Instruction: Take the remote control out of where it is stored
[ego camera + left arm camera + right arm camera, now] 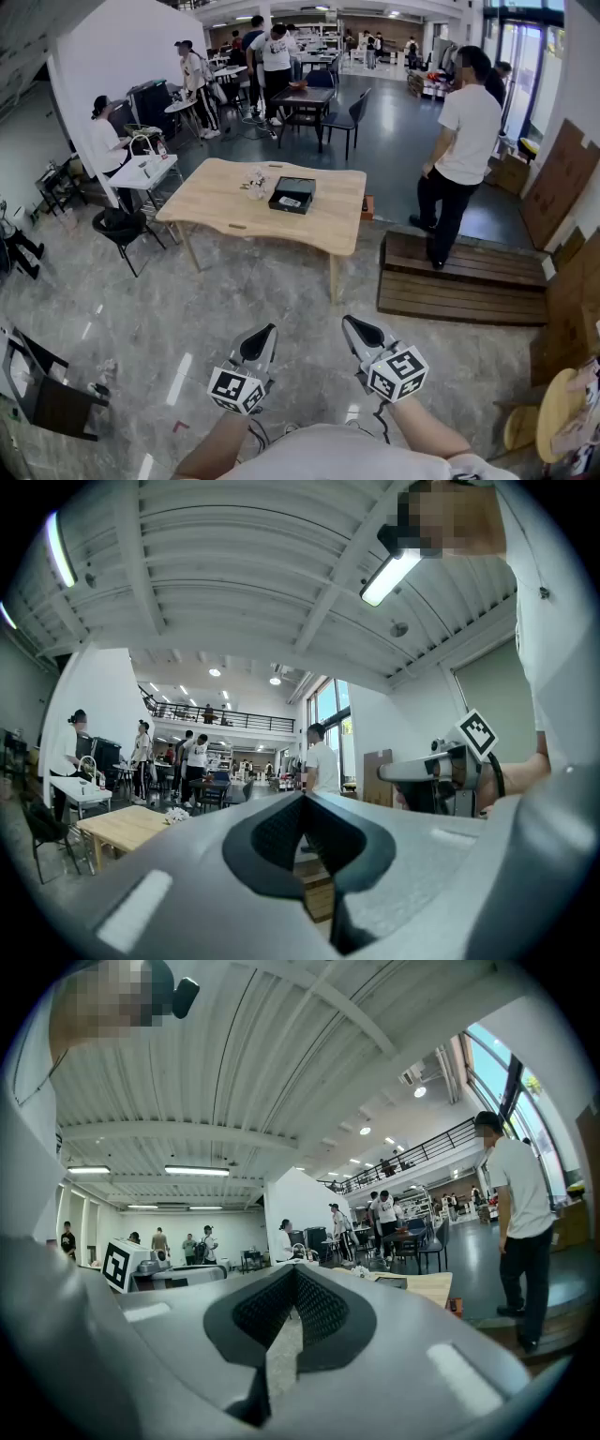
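A black box [293, 194] lies open on the far half of a wooden table [225, 206]. A pale strip [290, 202] rests inside it, too small to tell whether it is the remote. Just left of the box sits a white crumpled heap [255, 183]. The table stands on a grey stone floor [187, 309], well apart from both grippers. A black chair [124, 230] is at its left end and a low wooden platform [459, 281] at its right. A person in a white shirt [466, 141] stands on that platform, beside brown cardboard [561, 183] leaning on the wall. Deeper in the hall are a dark table [305, 98] with chairs and several more people at white desks. A mezzanine railing shows in both gripper views.

The left gripper [266, 330] and right gripper [350, 323] are held side by side close to the person's body, above bare floor. Each has its jaws clenched, tips meeting, with only a narrow slit lower between the pads. Nothing sits between them and neither touches anything
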A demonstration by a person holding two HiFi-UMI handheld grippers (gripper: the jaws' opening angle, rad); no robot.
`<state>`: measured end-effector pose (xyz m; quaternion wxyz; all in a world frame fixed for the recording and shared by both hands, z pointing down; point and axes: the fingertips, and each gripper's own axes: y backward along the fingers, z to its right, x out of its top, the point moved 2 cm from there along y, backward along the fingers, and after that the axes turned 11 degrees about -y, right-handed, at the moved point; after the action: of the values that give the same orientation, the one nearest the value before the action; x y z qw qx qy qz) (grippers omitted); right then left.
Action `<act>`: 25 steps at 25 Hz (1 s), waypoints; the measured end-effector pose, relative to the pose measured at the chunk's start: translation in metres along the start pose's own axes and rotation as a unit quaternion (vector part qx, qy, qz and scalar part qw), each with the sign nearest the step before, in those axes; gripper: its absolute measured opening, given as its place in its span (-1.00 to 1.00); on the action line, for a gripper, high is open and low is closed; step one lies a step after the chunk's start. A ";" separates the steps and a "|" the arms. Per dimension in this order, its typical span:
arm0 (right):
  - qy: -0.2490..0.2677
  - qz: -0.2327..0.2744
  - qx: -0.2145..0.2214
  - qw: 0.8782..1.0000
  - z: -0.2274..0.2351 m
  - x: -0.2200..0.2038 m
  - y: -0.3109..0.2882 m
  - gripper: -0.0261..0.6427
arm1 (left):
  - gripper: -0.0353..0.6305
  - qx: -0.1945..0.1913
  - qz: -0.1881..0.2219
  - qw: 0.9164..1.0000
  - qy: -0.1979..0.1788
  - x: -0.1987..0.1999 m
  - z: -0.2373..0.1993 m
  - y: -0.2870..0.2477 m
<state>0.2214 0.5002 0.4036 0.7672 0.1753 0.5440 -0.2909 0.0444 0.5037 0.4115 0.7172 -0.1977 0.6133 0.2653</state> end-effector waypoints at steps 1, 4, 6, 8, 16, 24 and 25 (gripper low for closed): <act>0.002 0.000 0.000 1.000 0.000 -0.001 -0.001 -0.84 | -0.89 -0.001 0.000 1.000 -0.001 -0.001 -0.001 -0.001; 0.006 0.000 0.000 1.000 0.000 -0.003 -0.005 -0.84 | -0.89 -0.002 0.002 1.000 -0.002 -0.003 -0.004 -0.002; 0.005 0.000 0.000 1.000 0.000 -0.004 -0.007 -0.84 | -0.89 -0.003 0.001 1.000 -0.001 -0.002 -0.004 -0.003; 0.005 -0.001 -0.001 1.000 -0.001 -0.005 -0.007 -0.84 | -0.89 -0.005 0.000 1.000 0.000 -0.002 -0.004 -0.002; -0.008 0.006 -0.014 1.000 -0.003 -0.008 -0.012 -0.84 | -0.89 -0.002 -0.005 1.000 0.005 -0.008 -0.012 0.007; -0.017 0.009 -0.016 1.000 -0.011 -0.015 -0.030 -0.84 | -0.89 0.001 -0.003 1.000 0.009 -0.017 -0.029 0.018; -0.018 0.008 -0.016 1.000 -0.012 -0.016 -0.034 -0.84 | -0.89 0.001 -0.004 1.000 0.009 -0.018 -0.032 0.019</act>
<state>0.1867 0.4852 0.4162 0.7820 0.1618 0.5332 -0.2793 0.0060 0.4968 0.4251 0.7127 -0.2016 0.6195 0.2599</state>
